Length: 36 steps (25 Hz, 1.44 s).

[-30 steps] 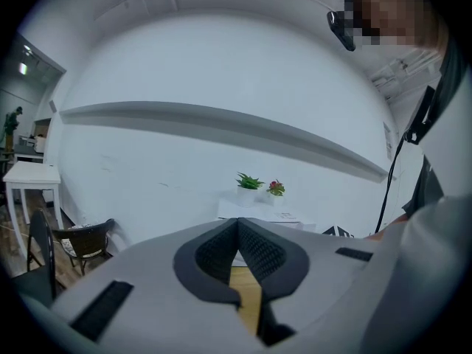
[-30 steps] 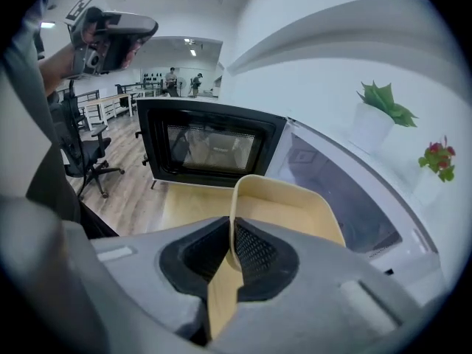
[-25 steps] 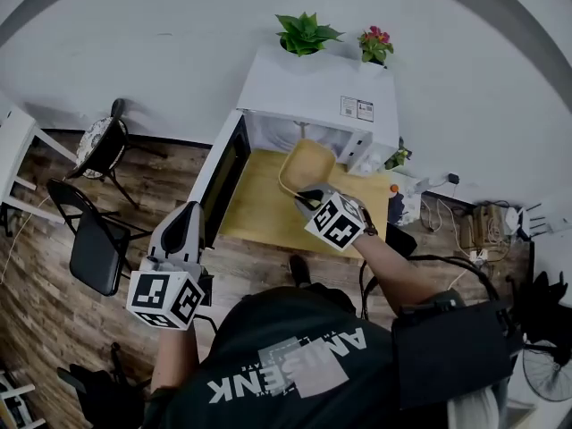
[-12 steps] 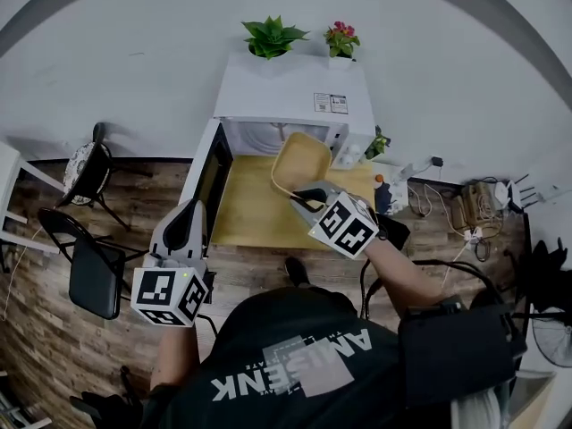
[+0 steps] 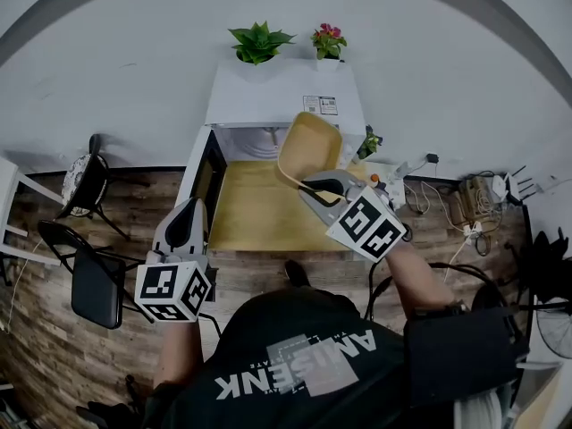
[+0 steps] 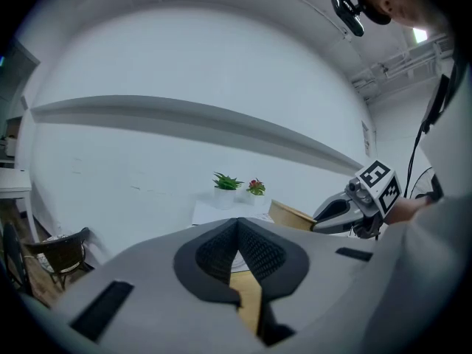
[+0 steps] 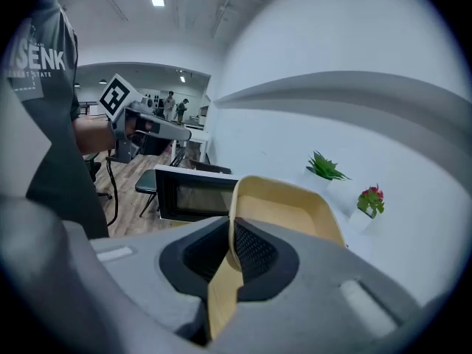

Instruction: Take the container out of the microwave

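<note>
The container (image 5: 310, 148) is a tan, shallow tray, tilted and held in the air in front of the white microwave (image 5: 277, 96). My right gripper (image 5: 308, 184) is shut on its near rim; in the right gripper view the pads (image 7: 251, 251) pinch the container (image 7: 284, 209) wall. The microwave door (image 5: 206, 177) hangs open to the left. My left gripper (image 5: 188, 206) floats left of the wooden table (image 5: 259, 213), apart from the door, its jaws (image 6: 237, 231) shut on nothing.
Two potted plants (image 5: 257, 43) (image 5: 328, 41) stand on the microwave's top. Black chairs (image 5: 85, 177) (image 5: 94, 284) stand on the wood floor at left. Cables and plugs (image 5: 465, 213) lie at right. A small bottle (image 5: 375, 179) stands at the table's right edge.
My right gripper has lifted the container upward, away from the table and up before the microwave's mouth. The left gripper has shifted only slightly.
</note>
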{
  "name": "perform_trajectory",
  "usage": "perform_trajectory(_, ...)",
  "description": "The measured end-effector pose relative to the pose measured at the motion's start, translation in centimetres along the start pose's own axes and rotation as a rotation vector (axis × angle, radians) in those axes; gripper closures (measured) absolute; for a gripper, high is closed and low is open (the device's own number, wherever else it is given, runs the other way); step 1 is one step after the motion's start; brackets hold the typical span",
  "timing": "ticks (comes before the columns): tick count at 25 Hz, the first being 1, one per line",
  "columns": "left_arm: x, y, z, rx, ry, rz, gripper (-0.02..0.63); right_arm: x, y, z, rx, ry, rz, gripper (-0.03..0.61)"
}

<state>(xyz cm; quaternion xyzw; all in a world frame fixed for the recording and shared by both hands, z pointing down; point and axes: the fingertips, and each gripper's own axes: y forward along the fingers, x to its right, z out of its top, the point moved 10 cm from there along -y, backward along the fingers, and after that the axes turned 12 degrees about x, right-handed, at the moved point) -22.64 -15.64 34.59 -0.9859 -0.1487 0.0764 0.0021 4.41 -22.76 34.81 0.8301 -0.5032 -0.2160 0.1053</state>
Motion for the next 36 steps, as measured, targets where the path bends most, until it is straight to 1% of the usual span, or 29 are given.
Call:
perform_trajectory(6,0.2,0.7,-0.4,-0.011,0.013,0.011,0.612,0.5,-1.0,0.8,0.015,-0.013,0.012,0.552)
perform_trajectory(12,0.3,1.0,-0.7,-0.016,0.017,0.025,0.612,0.6,-0.9,0.7,0.006,-0.069,0.020,0.554)
perform_trajectory(17,0.3,0.9,-0.9,-0.028,0.021,0.037,0.612,0.6,-0.9,1.0,0.010,-0.083,0.042,0.554)
perform_trajectory(22,0.6,0.9,-0.8,-0.024,0.012,0.033,0.612,0.4,-1.1,0.8,0.011,-0.087,0.044,0.554)
perform_trajectory(26,0.9,1.3,-0.2,-0.008,0.051,0.030,0.612,0.7,-1.2,1.0,0.010,-0.085,0.037,0.554)
perform_trajectory(33,0.6,1.4,-0.5,-0.017,0.036,0.029,0.612,0.7,-1.2,1.0,0.017,-0.080,0.034,0.554)
perform_trajectory(36,0.4,1.5,-0.6,-0.026,0.034,0.028,0.612,0.6,-1.2,0.9,0.014,-0.062,0.034,0.554)
